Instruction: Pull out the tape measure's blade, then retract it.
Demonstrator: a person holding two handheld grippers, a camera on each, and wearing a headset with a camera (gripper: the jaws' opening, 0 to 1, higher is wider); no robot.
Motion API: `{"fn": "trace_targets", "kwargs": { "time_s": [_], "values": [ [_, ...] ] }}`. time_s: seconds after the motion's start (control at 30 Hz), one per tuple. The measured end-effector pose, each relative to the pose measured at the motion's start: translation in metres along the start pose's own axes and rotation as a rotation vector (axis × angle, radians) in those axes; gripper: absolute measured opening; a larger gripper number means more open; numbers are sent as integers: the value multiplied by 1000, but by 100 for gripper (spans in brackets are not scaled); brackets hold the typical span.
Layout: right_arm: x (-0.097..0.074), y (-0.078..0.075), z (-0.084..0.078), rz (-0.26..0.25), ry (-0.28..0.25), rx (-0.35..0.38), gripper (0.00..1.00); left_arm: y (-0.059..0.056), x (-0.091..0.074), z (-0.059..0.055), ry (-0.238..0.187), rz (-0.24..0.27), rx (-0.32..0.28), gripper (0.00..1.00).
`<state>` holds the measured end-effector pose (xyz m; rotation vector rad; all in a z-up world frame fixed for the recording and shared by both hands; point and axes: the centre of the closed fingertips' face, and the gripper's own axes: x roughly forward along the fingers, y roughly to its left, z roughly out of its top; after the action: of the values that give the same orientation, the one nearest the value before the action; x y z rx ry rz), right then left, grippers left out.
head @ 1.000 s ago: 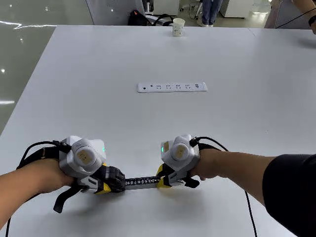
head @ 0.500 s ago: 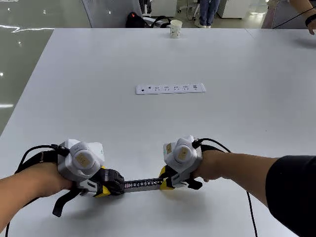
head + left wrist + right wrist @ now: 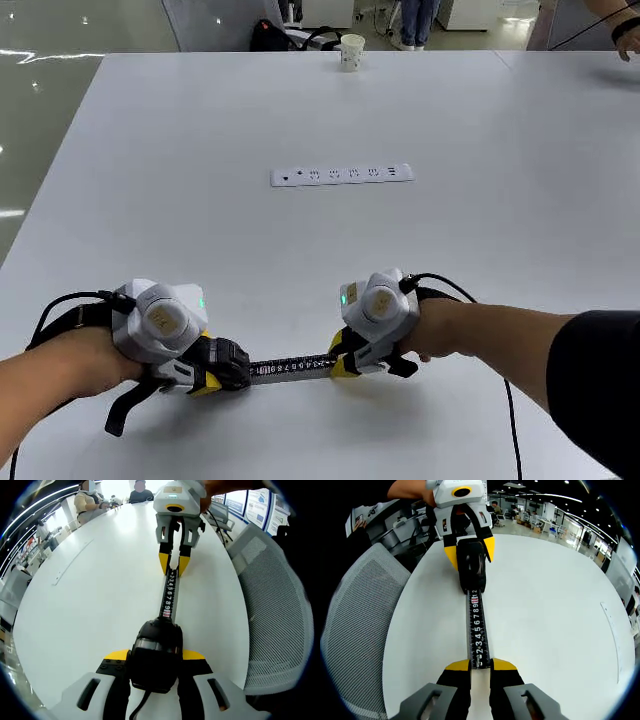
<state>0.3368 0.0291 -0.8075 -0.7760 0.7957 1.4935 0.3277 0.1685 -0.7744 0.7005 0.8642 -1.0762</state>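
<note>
At the table's (image 3: 480,150) 6 o'clock edge, the left gripper (image 3: 156,656) clamps the tape case (image 3: 230,362). The blade (image 3: 476,625) runs out toward 3 o'clock, its tip pinched in the right gripper (image 3: 481,666). A power strip (image 3: 341,175) lies toward 12 o'clock, with a cup (image 3: 351,52) beyond.

I look down on a white tabletop (image 3: 200,150). A white power strip (image 3: 341,175) lies flat near its middle, long side across my view. A paper cup (image 3: 351,52) stands upright at the far edge, well apart from the strip. A black bag (image 3: 275,35) lies beyond that edge. Glossy floor (image 3: 40,150) runs along the left. A grey mesh chair (image 3: 270,605) stands just beside the near edge.
</note>
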Motion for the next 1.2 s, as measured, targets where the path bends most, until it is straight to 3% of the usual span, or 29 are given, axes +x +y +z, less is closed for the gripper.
{"fn": "trace_targets", "kwargs": {
  "time_s": [1.2],
  "values": [
    [-18, -5, -30, -15, 30, 8, 9, 1, 1, 0, 3, -2, -2, 31]
  ]
}}
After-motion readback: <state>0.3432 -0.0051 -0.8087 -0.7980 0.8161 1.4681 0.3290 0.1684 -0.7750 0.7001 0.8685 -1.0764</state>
